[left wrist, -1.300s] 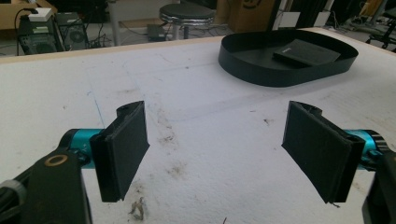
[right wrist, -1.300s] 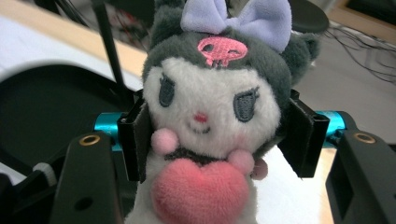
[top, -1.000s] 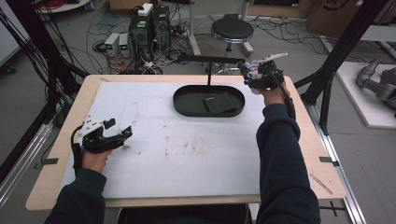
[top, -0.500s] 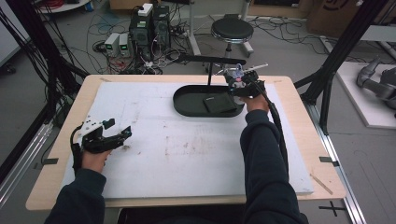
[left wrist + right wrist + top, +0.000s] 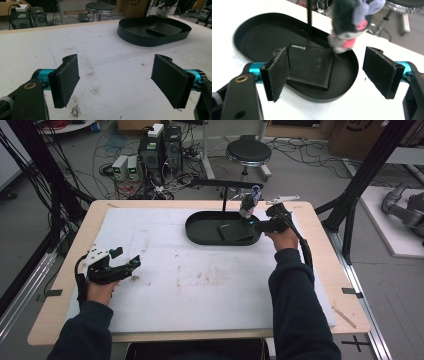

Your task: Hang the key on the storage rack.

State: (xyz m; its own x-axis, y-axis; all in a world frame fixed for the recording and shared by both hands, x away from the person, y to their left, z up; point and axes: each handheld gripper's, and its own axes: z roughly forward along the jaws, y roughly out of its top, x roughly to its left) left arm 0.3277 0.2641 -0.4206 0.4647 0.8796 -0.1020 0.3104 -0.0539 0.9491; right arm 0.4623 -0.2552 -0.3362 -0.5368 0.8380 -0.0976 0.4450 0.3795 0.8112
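A black oval tray [image 5: 201, 226] sits at the back middle of the white mat, and a flat black square wallet [image 5: 234, 232] lies in its right half. Just above the tray's right end a small grey and purple plush toy [image 5: 248, 202] hangs from a black stand arm [image 5: 220, 183]. My right gripper [image 5: 254, 223] is open at the tray's right end, just below the plush. In the right gripper view the plush [image 5: 350, 22] hangs ahead of the open jaws, over the wallet [image 5: 309, 65]. My left gripper [image 5: 127, 266] rests open on the mat at the front left, holding nothing.
The white mat [image 5: 200, 285] covers most of the wooden table. The stand's thin post [image 5: 224, 200] rises behind the tray. Beyond the table's far edge are a round stool [image 5: 248, 152], computer boxes [image 5: 160, 145] and cables on the floor.
My right gripper has moved left from the table's back right corner to the tray's right end under the plush. The left gripper has stayed still.
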